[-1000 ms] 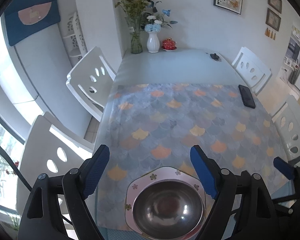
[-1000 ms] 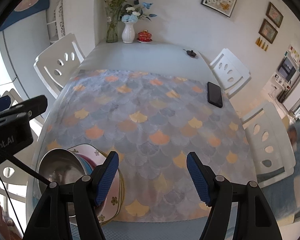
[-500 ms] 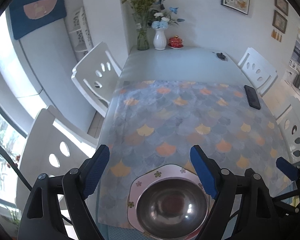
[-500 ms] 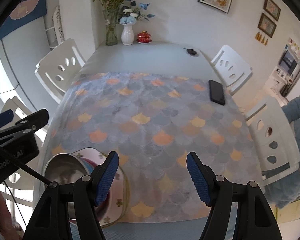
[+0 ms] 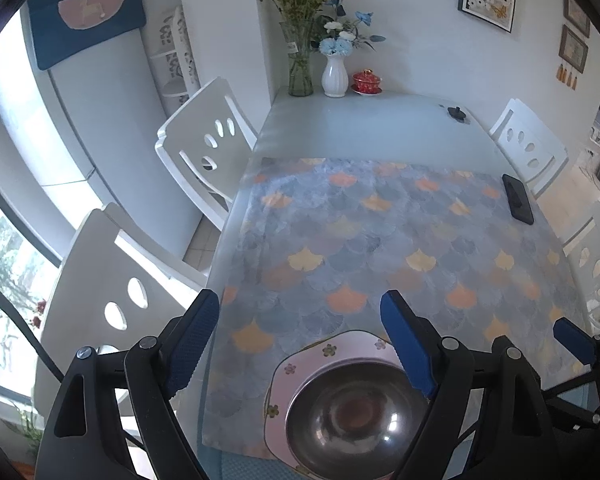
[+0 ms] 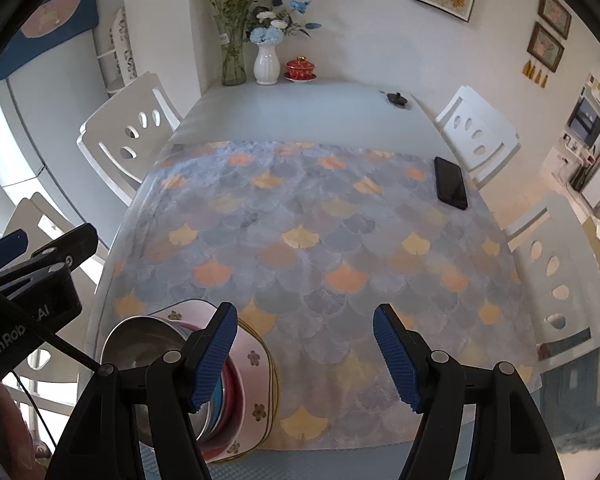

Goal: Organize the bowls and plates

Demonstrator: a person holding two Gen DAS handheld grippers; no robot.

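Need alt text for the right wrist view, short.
Open right gripper hangs empty over a patterned tablecloth, jaws wide apart. At lower left, a steel bowl tops a stack of dishes on a pink plate, beside the left gripper. A phone lies far right.

Both wrist views overlook the table (image 5: pixel 364 128) lengthwise.

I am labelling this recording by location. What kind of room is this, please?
Most likely a home dining area: a dining table with a patterned tablecloth, white chairs around it, and a white vase of flowers at the far end.
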